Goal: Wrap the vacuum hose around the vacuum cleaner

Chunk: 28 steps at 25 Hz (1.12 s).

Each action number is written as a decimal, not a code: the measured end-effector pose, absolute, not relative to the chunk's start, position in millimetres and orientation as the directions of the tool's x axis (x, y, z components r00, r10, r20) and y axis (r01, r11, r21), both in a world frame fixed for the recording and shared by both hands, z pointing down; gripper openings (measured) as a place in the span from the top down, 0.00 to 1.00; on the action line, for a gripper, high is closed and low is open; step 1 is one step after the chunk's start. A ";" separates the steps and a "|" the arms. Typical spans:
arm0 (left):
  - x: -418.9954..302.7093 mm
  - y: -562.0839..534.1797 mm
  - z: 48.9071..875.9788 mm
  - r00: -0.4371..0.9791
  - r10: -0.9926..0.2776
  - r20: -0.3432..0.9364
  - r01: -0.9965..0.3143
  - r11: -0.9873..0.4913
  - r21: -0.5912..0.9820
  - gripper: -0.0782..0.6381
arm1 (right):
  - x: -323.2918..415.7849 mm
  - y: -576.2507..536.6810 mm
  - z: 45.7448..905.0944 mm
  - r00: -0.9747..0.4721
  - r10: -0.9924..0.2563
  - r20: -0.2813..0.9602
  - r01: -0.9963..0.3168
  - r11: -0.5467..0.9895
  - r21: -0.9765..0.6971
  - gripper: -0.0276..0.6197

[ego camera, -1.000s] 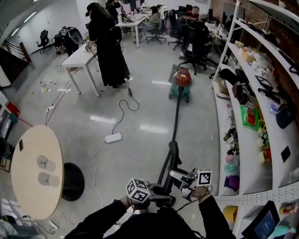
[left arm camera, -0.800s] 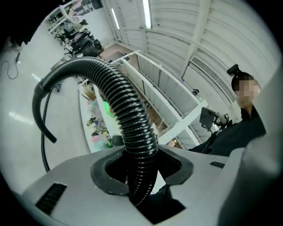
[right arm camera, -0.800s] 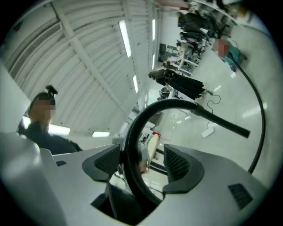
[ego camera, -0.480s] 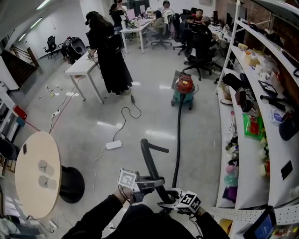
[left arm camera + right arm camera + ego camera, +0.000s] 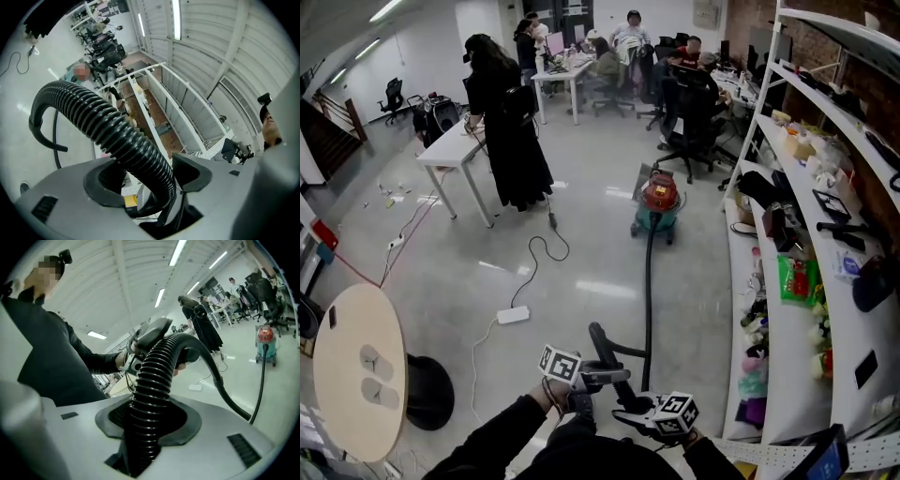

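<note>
The vacuum cleaner (image 5: 659, 197), red on top with a teal base, stands on the floor mid-room. Its black ribbed hose (image 5: 648, 281) runs from it straight toward me and arches up at my grippers. My left gripper (image 5: 600, 377) has the hose (image 5: 103, 126) between its jaws. They are opening, and a gap shows beside the left pad (image 5: 108, 183). My right gripper (image 5: 633, 412) is closing, and its pads (image 5: 187, 420) press on the hose (image 5: 157, 366). In the right gripper view the left gripper (image 5: 150, 336) sits higher up the same hose.
A person in black (image 5: 502, 122) stands at a white table (image 5: 450, 150). A white power strip (image 5: 513, 315) with its cable lies on the floor. A round wooden table (image 5: 347, 366) is at the left, loaded shelves (image 5: 787, 281) at the right, office chairs and seated people at the back.
The hose end has been lifted into an arch above the grippers. The right gripper dropped lower and closed on the hose. The left gripper's jaws have loosened around it.
</note>
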State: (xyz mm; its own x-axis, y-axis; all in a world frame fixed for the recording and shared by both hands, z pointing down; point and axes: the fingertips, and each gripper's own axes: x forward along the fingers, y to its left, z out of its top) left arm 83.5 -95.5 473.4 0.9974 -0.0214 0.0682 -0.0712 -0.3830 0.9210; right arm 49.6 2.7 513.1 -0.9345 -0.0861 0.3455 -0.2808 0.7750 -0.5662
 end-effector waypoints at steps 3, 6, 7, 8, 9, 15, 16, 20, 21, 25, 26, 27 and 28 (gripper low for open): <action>57.7 -114.8 477.5 0.999 0.002 0.032 -0.029 -0.353 0.935 0.47 | 35.7 -32.7 511.7 -0.929 -0.124 0.349 -0.327 0.717 -0.615 0.72; 25.2 -124.0 487.4 0.997 0.050 0.066 -0.038 -0.430 0.902 0.47 | 31.8 -84.8 507.6 -0.921 -0.235 0.312 -0.390 0.600 -0.699 0.72; 17.5 -121.7 494.6 0.990 0.082 0.116 -0.060 -0.494 0.867 0.47 | 32.2 -104.1 504.6 -0.913 -0.281 0.296 -0.406 0.555 -0.726 0.72; 11.9 -116.5 503.1 0.977 0.119 0.179 -0.081 -0.569 0.819 0.47 | 32.4 -122.8 501.5 -0.903 -0.324 0.282 -0.419 0.514 -0.748 0.72; 8.2 -110.1 512.0 0.958 0.154 0.243 -0.090 -0.641 0.762 0.47 | 31.9 -140.8 498.2 -0.891 -0.364 0.272 -0.429 0.478 -0.767 0.72; 27.5 -107.3 537.9 0.906 0.223 0.360 -0.008 -0.841 0.541 0.45 | 22.0 -234.8 456.8 -0.825 -0.535 0.185 -0.411 0.342 -0.845 0.72; 34.8 -110.0 539.3 0.902 0.231 0.364 0.012 -0.857 0.515 0.45 | 22.1 -248.5 446.7 -0.819 -0.554 0.154 -0.390 0.339 -0.856 0.72; 49.5 -121.0 540.1 0.887 0.260 0.381 0.055 -0.879 0.474 0.45 | 22.4 -288.3 422.6 -0.802 -0.595 0.061 -0.299 0.312 -0.902 0.72; 49.6 -126.4 539.4 0.886 0.255 0.387 0.053 -0.885 0.462 0.52 | 21.2 -295.5 418.5 -0.805 -0.593 0.040 -0.275 0.311 -0.910 0.72; 45.4 -154.4 523.2 0.900 0.244 0.361 0.036 -0.867 0.496 0.69 | 12.8 -322.1 398.8 -0.843 -0.527 -0.108 -0.114 0.371 -0.922 0.56; 44.2 -161.9 517.0 0.905 0.241 0.351 0.029 -0.858 0.514 0.70 | 11.6 -328.0 398.3 -0.857 -0.501 -0.123 -0.105 0.403 -0.909 0.47; 44.1 -169.2 511.2 0.907 0.240 0.347 0.023 -0.849 0.528 0.70 | 12.7 -332.9 403.8 -0.873 -0.475 -0.110 -0.122 0.432 -0.894 0.43; 45.9 -175.4 506.6 0.905 0.245 0.349 0.019 -0.841 0.541 0.70 | 16.7 -336.1 414.5 -0.889 -0.452 -0.081 -0.149 0.450 -0.881 0.41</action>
